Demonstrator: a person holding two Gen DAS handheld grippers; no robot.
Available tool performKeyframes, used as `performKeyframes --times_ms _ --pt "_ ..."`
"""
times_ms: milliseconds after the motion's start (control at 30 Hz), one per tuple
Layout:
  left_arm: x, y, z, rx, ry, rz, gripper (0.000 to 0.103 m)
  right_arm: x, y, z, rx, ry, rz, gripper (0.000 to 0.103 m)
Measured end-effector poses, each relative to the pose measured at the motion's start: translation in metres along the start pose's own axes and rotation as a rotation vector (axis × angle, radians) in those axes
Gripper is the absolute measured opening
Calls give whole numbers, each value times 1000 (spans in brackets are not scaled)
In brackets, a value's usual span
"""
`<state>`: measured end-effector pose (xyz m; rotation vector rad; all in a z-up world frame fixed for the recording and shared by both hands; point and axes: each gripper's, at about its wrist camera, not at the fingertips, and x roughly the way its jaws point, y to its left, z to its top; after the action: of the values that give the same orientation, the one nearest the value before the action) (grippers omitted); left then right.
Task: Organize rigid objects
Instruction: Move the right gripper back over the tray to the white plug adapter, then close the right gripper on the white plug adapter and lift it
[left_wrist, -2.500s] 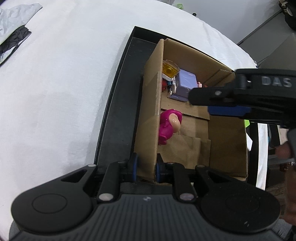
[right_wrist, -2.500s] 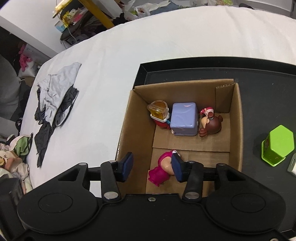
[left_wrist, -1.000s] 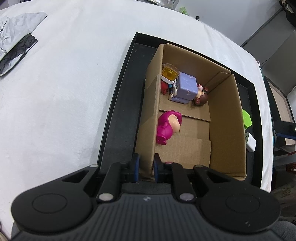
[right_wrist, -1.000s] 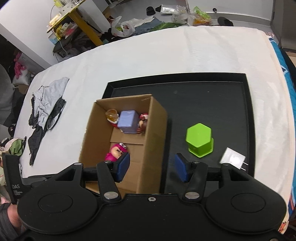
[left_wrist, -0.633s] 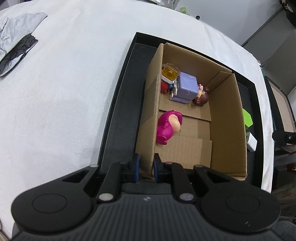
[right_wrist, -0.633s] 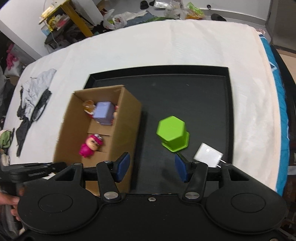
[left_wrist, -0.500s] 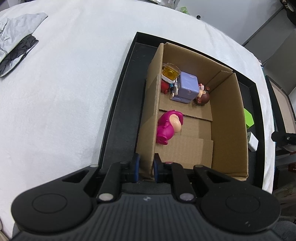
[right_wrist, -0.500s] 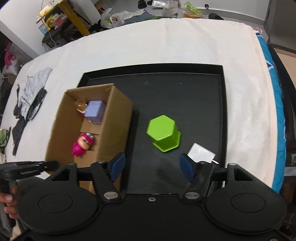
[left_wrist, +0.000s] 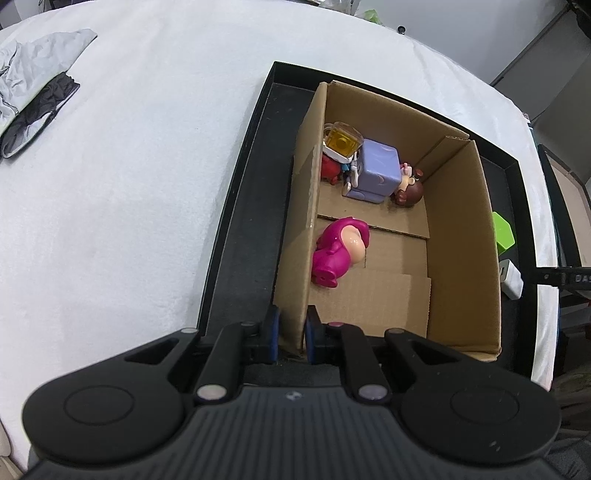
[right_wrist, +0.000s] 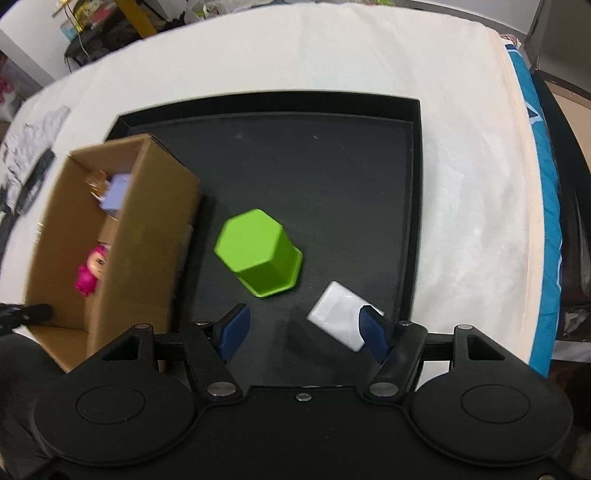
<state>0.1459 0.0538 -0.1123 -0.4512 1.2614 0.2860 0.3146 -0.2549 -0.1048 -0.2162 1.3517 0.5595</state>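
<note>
The left tool (left_wrist: 291, 334) is clamped on the near wall of the brown cardboard box (left_wrist: 458, 236), steadying it. The right tool (right_wrist: 301, 330) stands half open and empty; the white plastic charger block (right_wrist: 338, 315) sits against its right finger, the green hexagonal cup (right_wrist: 258, 254) just ahead. Next, probably: centre on one, close, lift into the box.

A cardboard box (right_wrist: 155, 236) sits at the left side of a tray (right_wrist: 332, 177). Toy figures (left_wrist: 340, 254) lie in the box. To its right, a cup (right_wrist: 258, 254) stands upside down, with a charger (right_wrist: 336, 317) near the tray's right edge.
</note>
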Motion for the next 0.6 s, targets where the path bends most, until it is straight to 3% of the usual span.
performKeyframes --times_ms 600 --pt "0 -5 1 -8 5 36 12 47 -13 -5 -76 74 -69 61"
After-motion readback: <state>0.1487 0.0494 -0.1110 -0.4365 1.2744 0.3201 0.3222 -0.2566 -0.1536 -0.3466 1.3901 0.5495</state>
